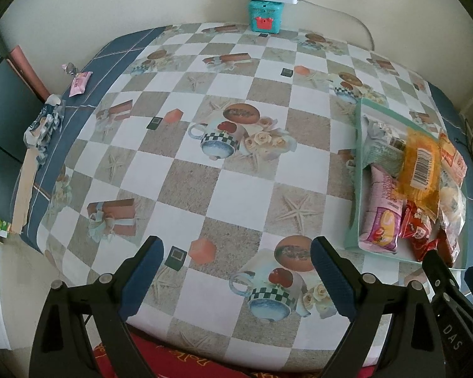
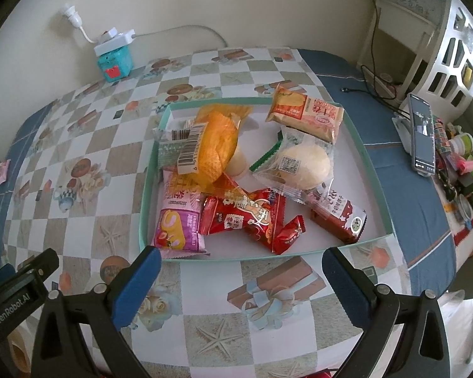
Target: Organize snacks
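Checkered tablecloth (image 1: 236, 189) | tray (image 2: 375, 170) heaped with snacks | phone (image 2: 421, 132) beside | both fingers apart

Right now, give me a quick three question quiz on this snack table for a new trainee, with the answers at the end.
1. True or false: the right gripper is holding a snack.
2. Which snack lies on top at the far left of the tray: A) the orange mesh bag, B) the round bun in clear wrap, C) the pink cake packet?
3. Fill in: the stray pink packet outside the tray lies on the ___ border of the tablecloth.

Key: 1 false, both grippers, left too, are open and empty. 2 A. 3 blue.
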`<state>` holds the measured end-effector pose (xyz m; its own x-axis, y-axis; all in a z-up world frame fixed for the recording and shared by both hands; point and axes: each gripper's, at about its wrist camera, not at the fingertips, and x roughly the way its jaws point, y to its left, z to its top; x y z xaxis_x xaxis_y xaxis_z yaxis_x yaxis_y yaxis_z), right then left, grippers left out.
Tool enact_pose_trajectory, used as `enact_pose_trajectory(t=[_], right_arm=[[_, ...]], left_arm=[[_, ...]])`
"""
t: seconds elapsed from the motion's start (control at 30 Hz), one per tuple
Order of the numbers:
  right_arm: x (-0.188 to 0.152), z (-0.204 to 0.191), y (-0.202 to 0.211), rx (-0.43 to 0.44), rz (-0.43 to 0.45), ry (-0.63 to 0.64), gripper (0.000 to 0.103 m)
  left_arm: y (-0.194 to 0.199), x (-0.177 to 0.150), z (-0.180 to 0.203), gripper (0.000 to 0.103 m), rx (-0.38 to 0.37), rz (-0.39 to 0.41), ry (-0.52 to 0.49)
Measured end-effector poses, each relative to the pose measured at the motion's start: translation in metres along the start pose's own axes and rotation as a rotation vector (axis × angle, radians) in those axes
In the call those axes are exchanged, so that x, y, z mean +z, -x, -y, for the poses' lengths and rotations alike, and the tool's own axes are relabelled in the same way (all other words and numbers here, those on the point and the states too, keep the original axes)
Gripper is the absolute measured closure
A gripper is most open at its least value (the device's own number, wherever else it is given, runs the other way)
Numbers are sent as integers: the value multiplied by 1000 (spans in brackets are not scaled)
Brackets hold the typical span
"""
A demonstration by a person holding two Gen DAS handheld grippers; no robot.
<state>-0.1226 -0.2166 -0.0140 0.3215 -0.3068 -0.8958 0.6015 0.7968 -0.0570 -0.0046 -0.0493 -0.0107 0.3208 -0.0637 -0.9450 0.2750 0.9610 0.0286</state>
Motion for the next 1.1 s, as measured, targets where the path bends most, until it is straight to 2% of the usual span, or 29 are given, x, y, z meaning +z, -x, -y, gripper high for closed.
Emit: enact_pose_trajectory(t=[1.1], right_arm=[[-1, 3, -7, -6, -34, -15, 0]], left_arm=[[-5, -1, -1, 9, 10, -22, 6]])
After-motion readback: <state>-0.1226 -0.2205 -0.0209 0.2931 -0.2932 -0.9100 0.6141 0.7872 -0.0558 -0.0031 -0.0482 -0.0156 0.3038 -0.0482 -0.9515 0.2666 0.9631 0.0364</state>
